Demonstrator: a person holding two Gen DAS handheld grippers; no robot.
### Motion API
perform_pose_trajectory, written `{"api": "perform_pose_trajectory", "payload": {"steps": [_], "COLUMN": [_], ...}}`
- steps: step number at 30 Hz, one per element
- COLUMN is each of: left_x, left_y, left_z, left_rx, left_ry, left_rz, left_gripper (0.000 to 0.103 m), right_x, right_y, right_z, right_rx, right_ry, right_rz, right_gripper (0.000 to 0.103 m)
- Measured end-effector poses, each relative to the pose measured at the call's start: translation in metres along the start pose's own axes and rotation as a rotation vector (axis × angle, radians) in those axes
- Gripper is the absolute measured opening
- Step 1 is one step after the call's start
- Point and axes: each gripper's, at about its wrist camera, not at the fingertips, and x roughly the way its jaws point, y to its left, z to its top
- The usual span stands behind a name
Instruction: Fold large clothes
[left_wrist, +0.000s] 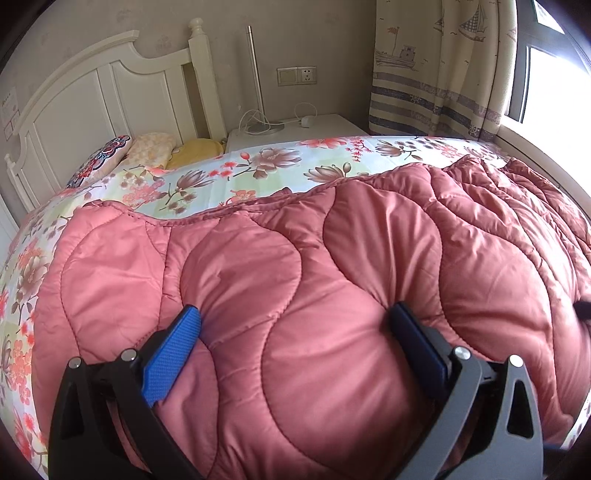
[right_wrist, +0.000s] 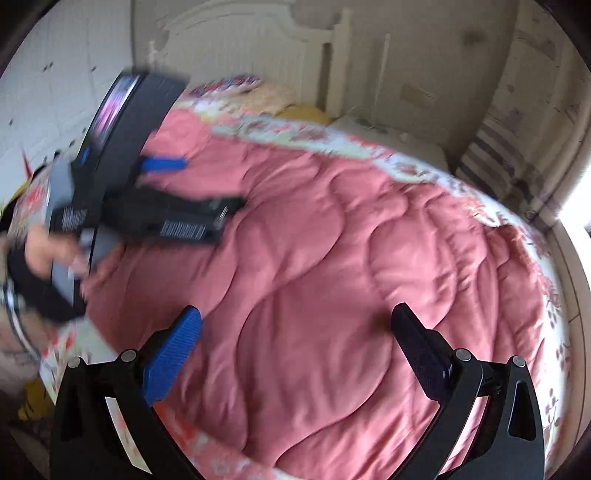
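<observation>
A pink quilted comforter (left_wrist: 332, 277) lies spread over the bed, folded so that its stitched edge runs across the floral sheet (left_wrist: 258, 166). My left gripper (left_wrist: 295, 317) is open and low over it, with a puffed part of the comforter bulging between the blue finger (left_wrist: 173, 350) and the black finger (left_wrist: 417, 343). The right wrist view is blurred by motion. In it my right gripper (right_wrist: 295, 321) is open above the comforter (right_wrist: 351, 258), holding nothing. A hand (right_wrist: 48, 251) holds the left gripper (right_wrist: 210, 184) at the comforter's upper left.
A white headboard (left_wrist: 110, 85) and pillows (left_wrist: 147, 151) stand at the bed's far end. Beside the bed is a white nightstand (left_wrist: 325, 125) with a lamp (left_wrist: 258, 77) and a cable. A boat-print curtain (left_wrist: 443, 66) and a bright window (left_wrist: 554, 92) are at the right.
</observation>
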Motion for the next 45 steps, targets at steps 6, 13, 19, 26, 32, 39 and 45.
{"api": "perform_pose_trajectory", "payload": {"steps": [6, 13, 19, 26, 32, 39, 45], "left_x": [0.001, 0.001, -0.003, -0.010, 0.065, 0.073, 0.072], "left_y": [0.000, 0.000, -0.003, -0.018, -0.027, -0.008, -0.009], "left_z": [0.000, 0.000, 0.008, 0.061, 0.071, 0.066, 0.063], "left_rx": [0.000, 0.001, 0.016, 0.090, 0.111, -0.012, -0.011], "left_ry": [0.003, 0.003, 0.051, 0.012, 0.125, 0.126, 0.119], "left_rz": [0.002, 0.005, 0.050, 0.171, 0.176, 0.123, 0.132], "left_gripper": [0.101, 0.101, 0.101, 0.101, 0.101, 0.101, 0.101], "right_x": [0.001, -0.001, 0.006, 0.008, 0.007, 0.010, 0.010], "right_y": [0.005, 0.013, 0.008, 0.004, 0.004, 0.000, 0.001], "right_z": [-0.012, -0.021, -0.030, -0.035, -0.035, -0.037, -0.036], "right_rx": [-0.001, -0.085, -0.059, -0.047, -0.042, -0.037, -0.035], "right_ry": [0.007, 0.009, -0.022, -0.031, -0.039, -0.048, -0.050], "right_rz": [-0.033, -0.106, -0.083, -0.074, -0.066, -0.059, -0.059], "right_gripper": [0.098, 0.098, 0.099, 0.099, 0.099, 0.099, 0.099]}}
